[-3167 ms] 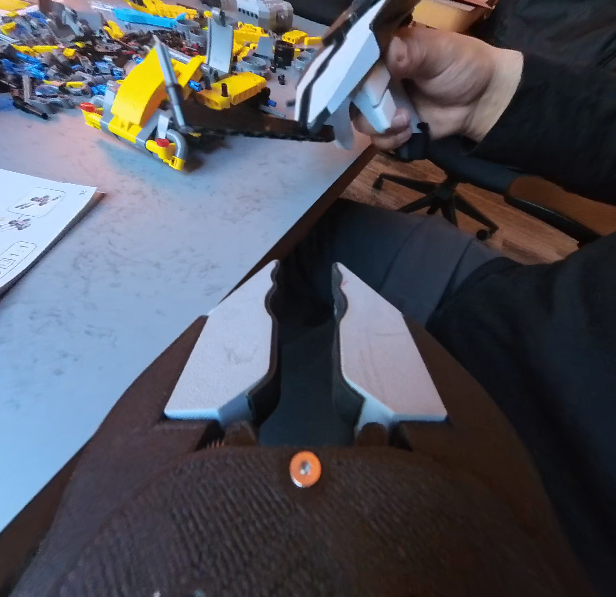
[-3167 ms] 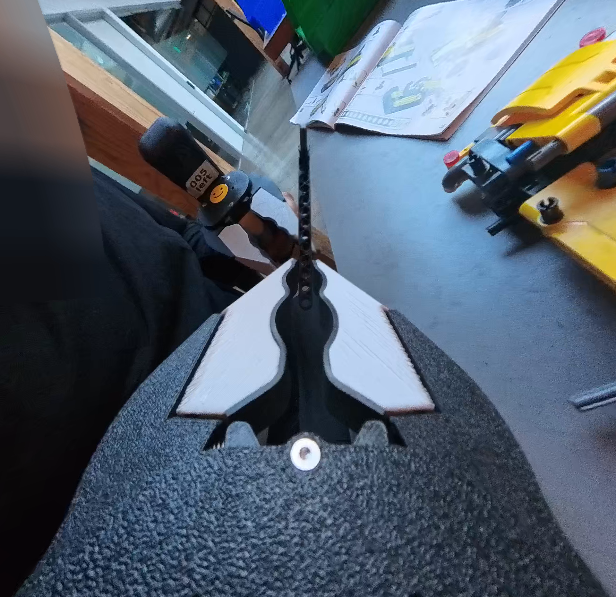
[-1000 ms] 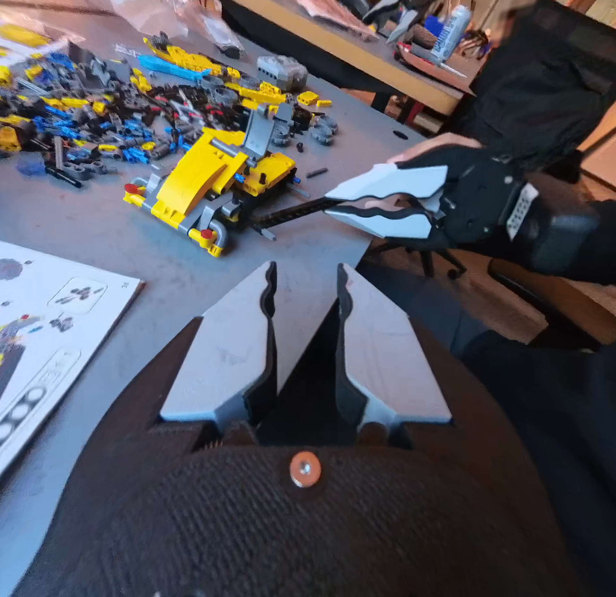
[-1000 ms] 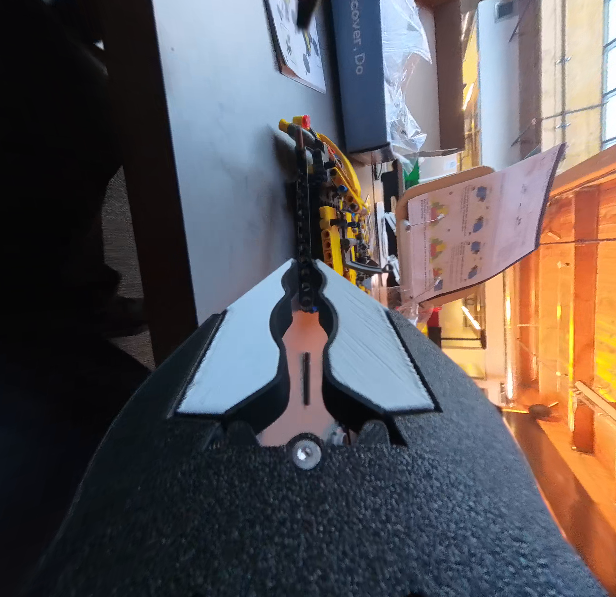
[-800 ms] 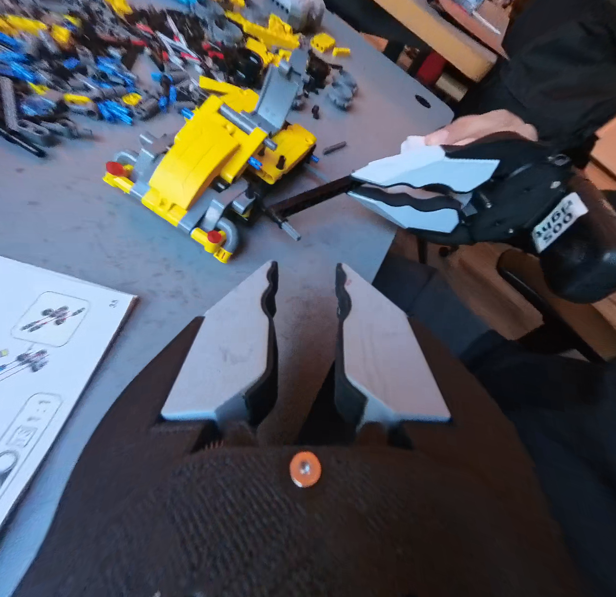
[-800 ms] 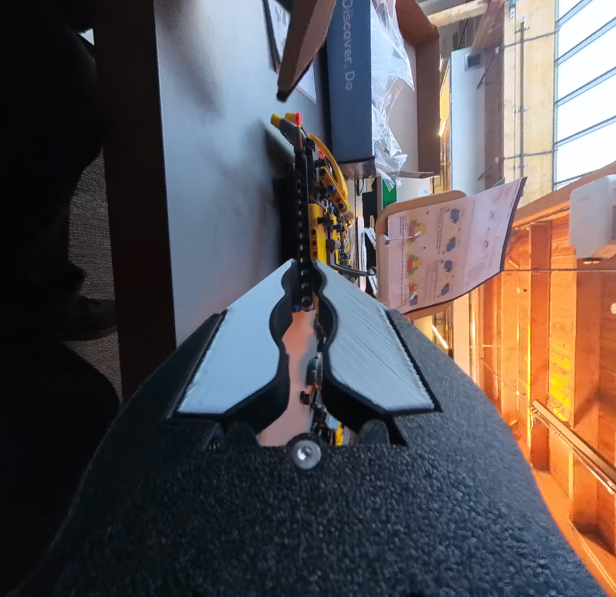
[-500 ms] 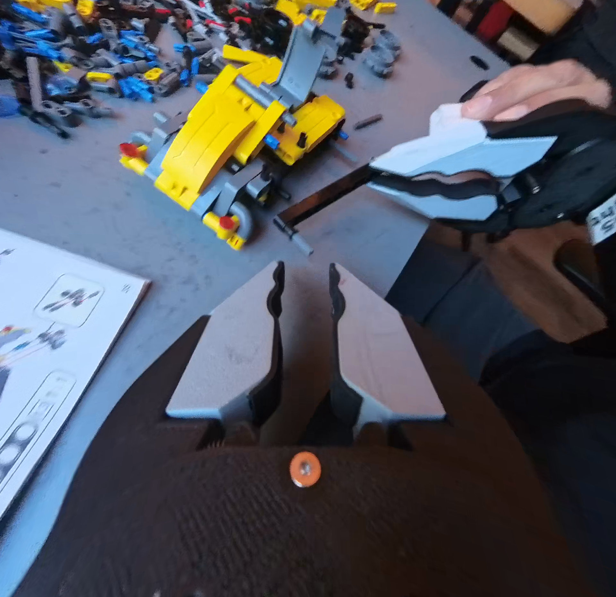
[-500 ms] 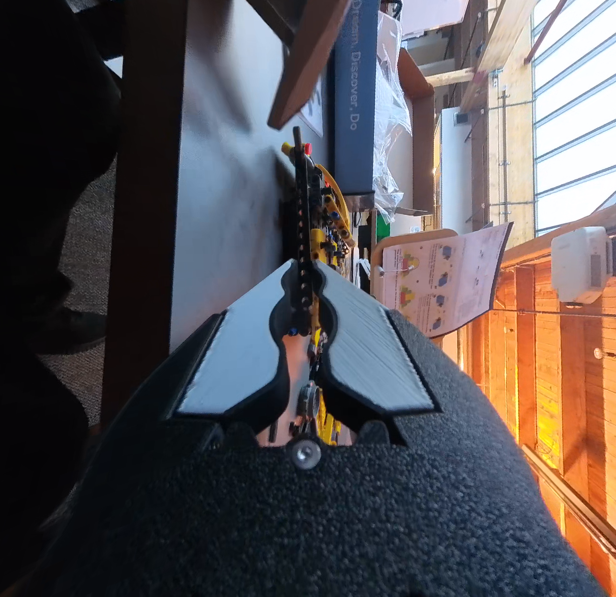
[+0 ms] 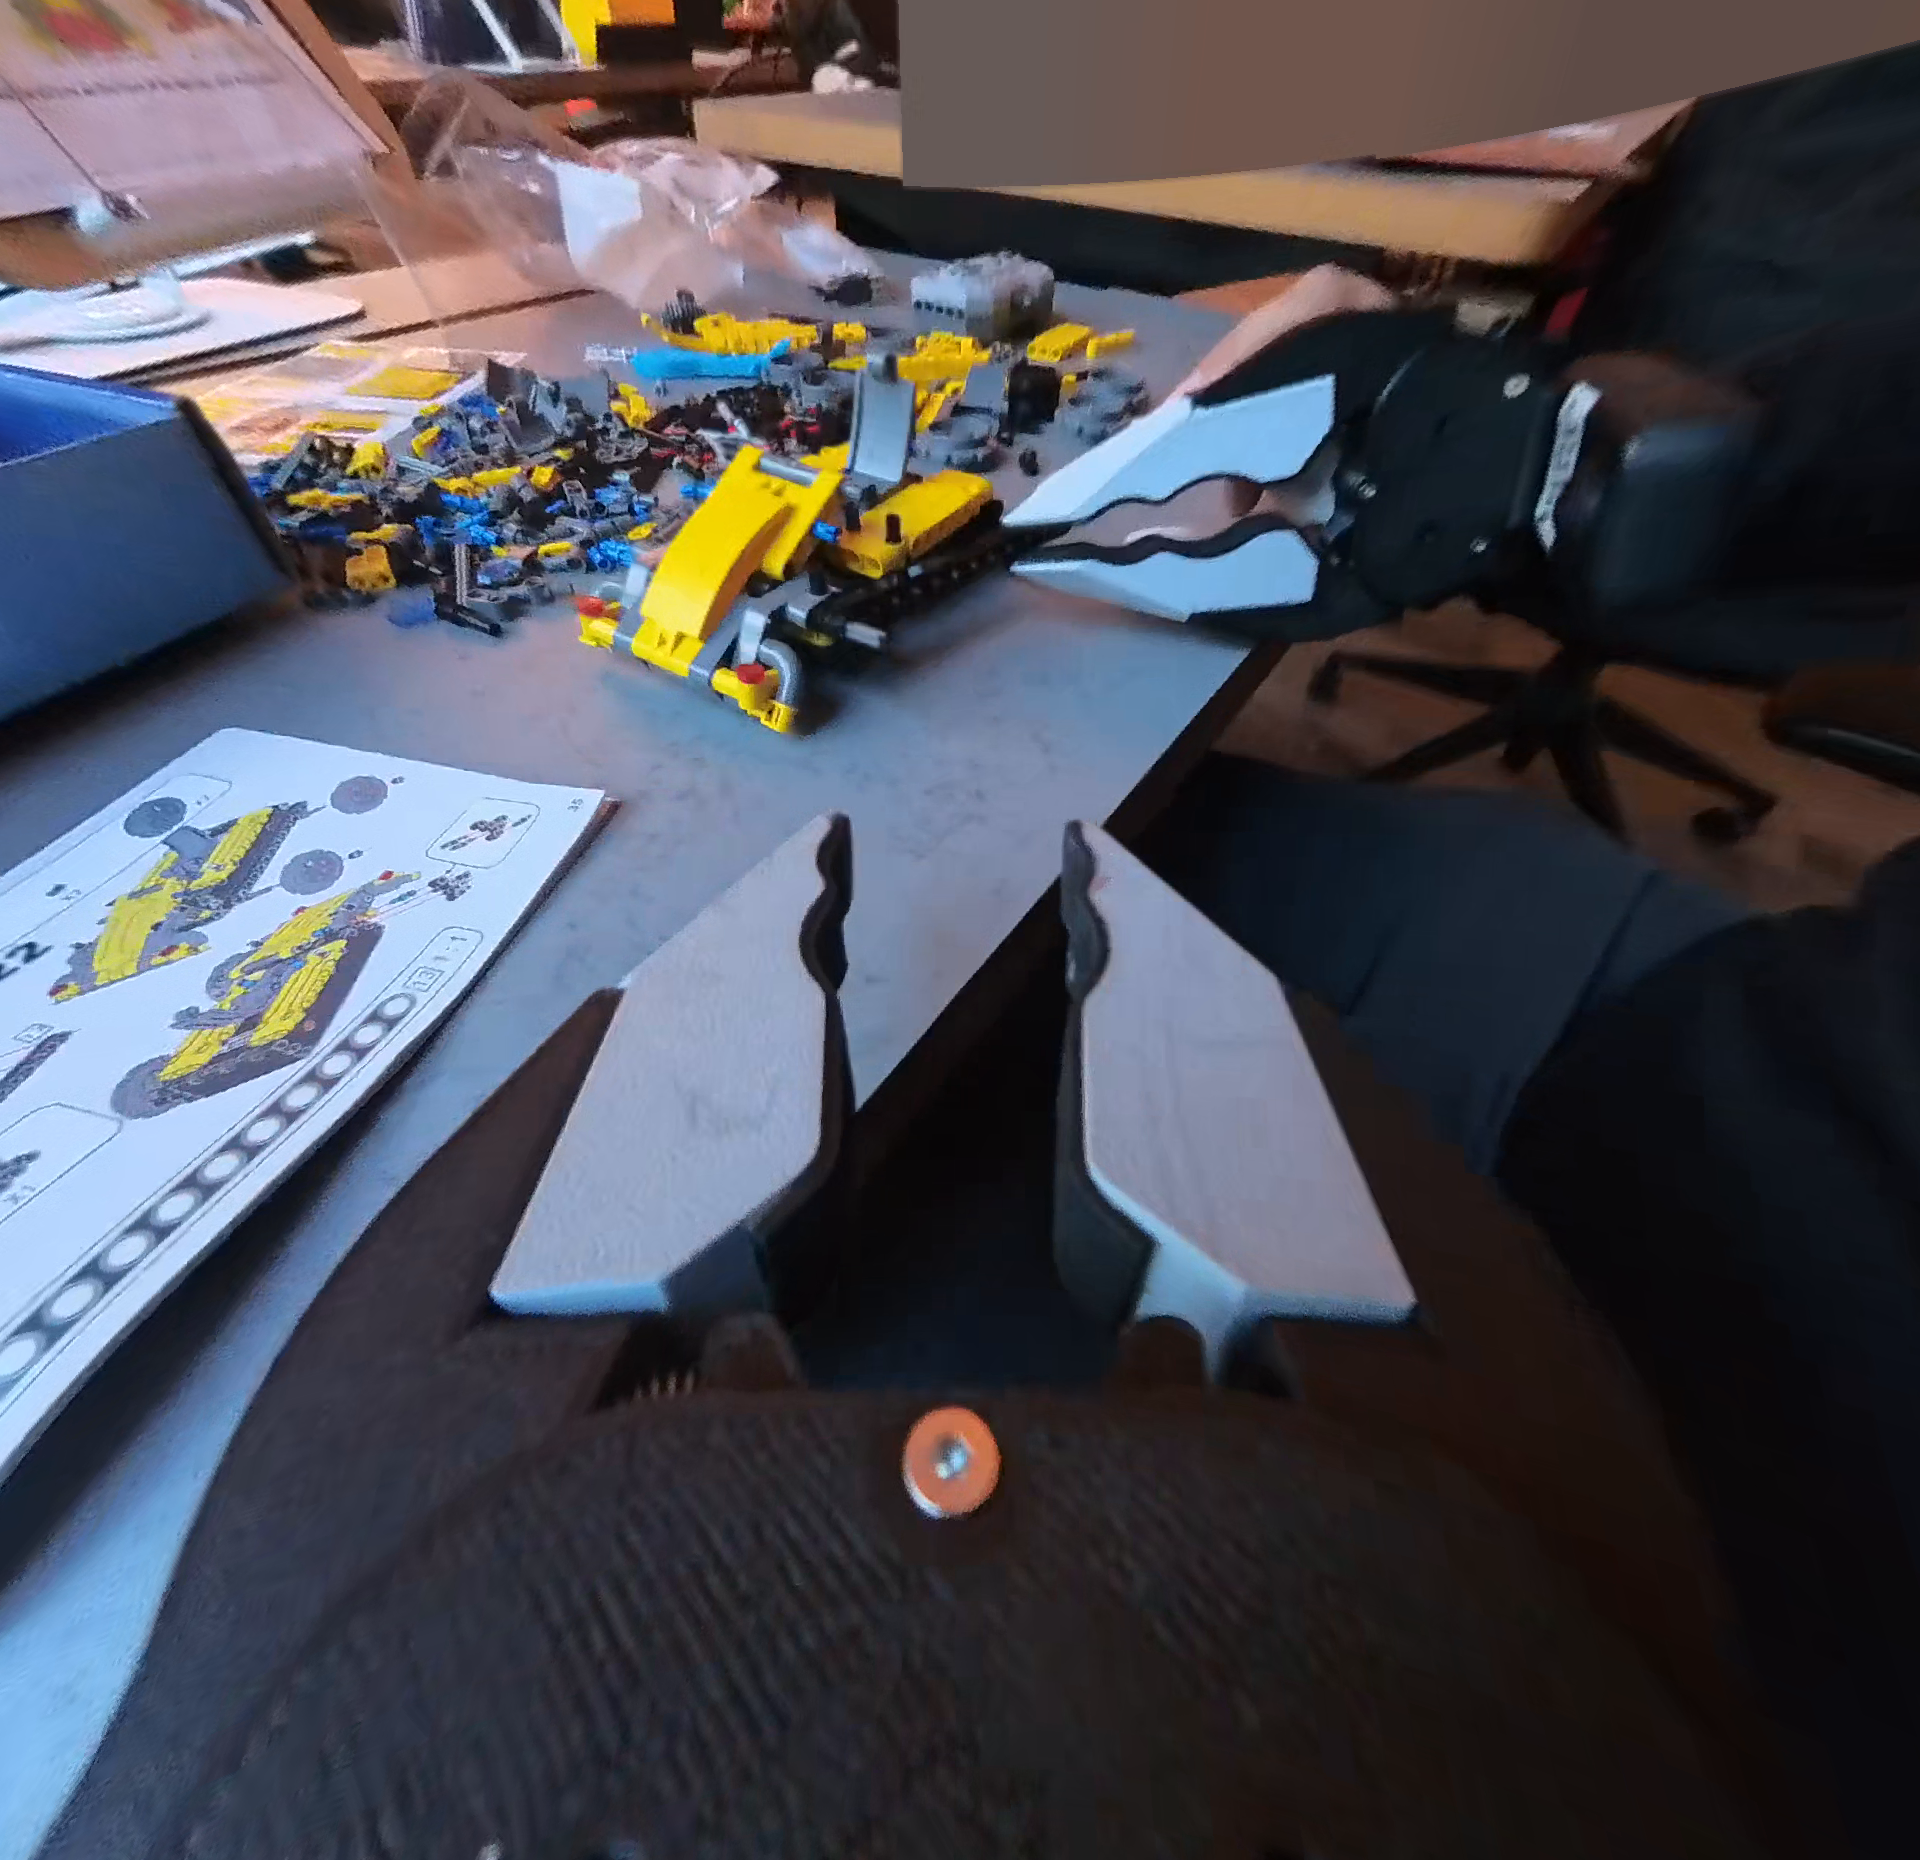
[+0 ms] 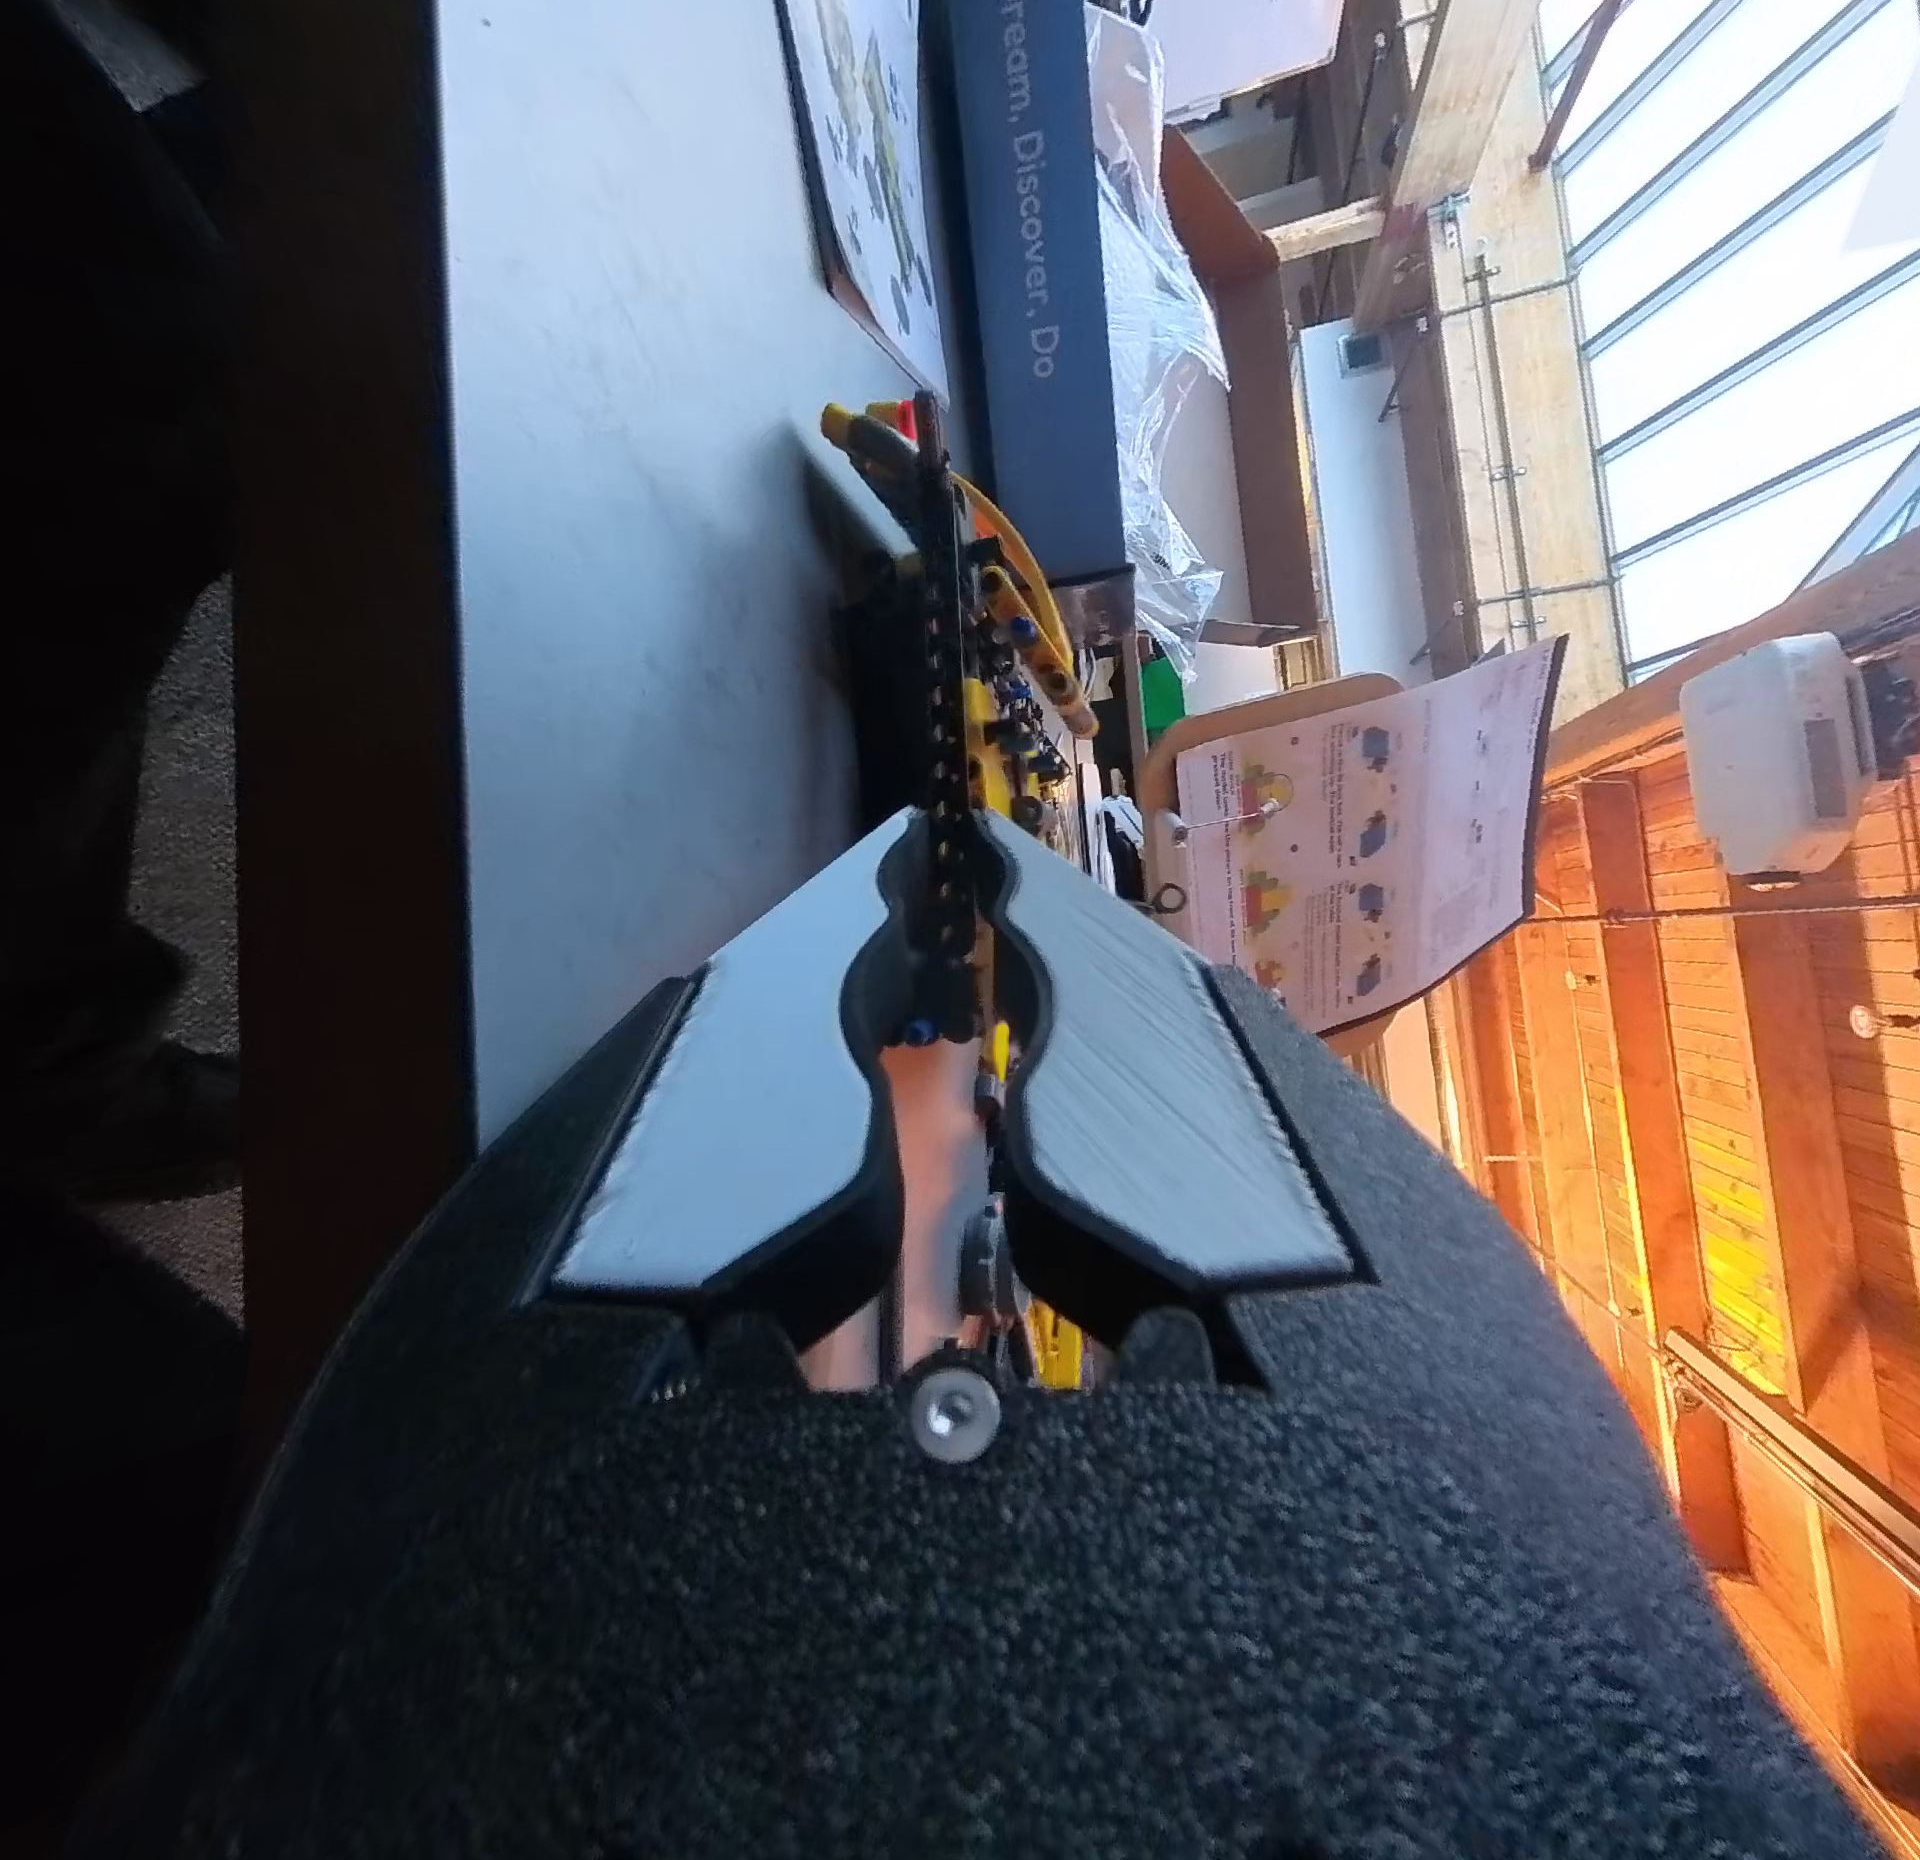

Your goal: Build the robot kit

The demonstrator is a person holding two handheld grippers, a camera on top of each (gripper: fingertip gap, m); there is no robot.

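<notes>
A half-built yellow and grey brick vehicle stands on the grey table. My right gripper is shut on a long black perforated beam and holds it flat against the vehicle's near side. In the right wrist view the beam runs straight out from the shut gripper alongside the vehicle. My left gripper is open and empty, hovering over the table's front edge, well short of the vehicle.
A pile of loose yellow, blue and black bricks lies behind the vehicle. An open instruction booklet lies at the left front. A blue box stands at the far left. An office chair base stands beyond the table edge. My right fingertips sit around 15 centimetres from my left ones.
My right gripper has carried the black beam in from the table's edge and laid it against the vehicle's side. My left gripper has pulled back and risen, jaws a little wider.
</notes>
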